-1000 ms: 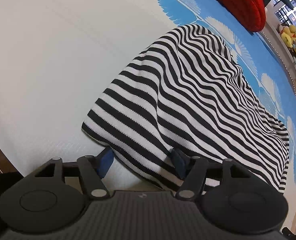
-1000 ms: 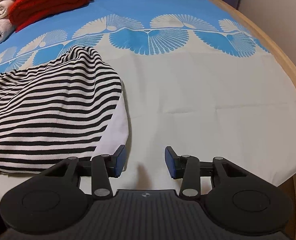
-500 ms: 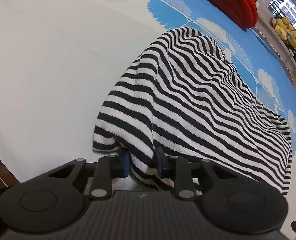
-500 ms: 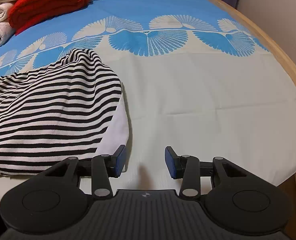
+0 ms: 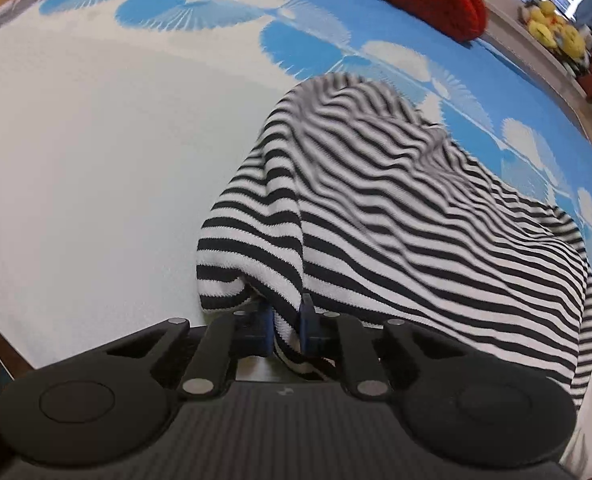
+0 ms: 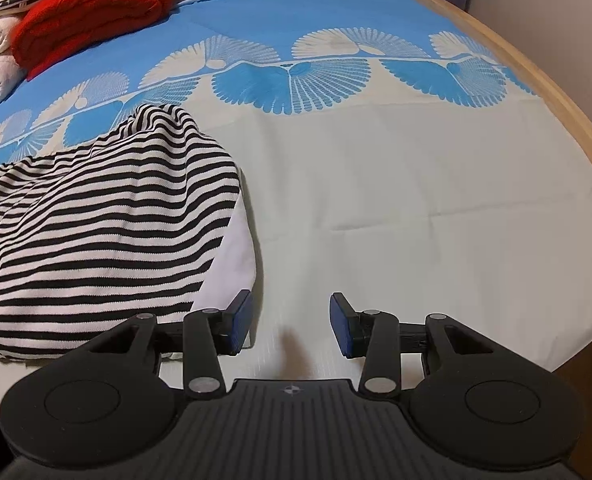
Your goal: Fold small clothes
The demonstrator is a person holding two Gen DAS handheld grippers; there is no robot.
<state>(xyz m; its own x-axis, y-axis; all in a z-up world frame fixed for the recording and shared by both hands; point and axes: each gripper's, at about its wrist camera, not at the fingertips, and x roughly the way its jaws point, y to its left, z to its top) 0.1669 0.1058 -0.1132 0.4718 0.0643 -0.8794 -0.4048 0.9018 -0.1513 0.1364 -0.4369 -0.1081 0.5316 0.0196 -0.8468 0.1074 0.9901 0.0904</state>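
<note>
Blue-white tablecloth (image 6: 415, 208), striped garment (image 5: 395, 208) lengthwise rightward

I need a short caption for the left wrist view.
Left tongs closing on the striped garment's near edge, over the blue-and-white cloth.

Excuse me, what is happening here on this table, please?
A person is folding a small striped garment on a blue and white cloth. The left claw is closing on the garment's near edge, with the fabric pinched between its pads. The right claw hangs open over bare cloth beside the garment, holding nothing.
</note>
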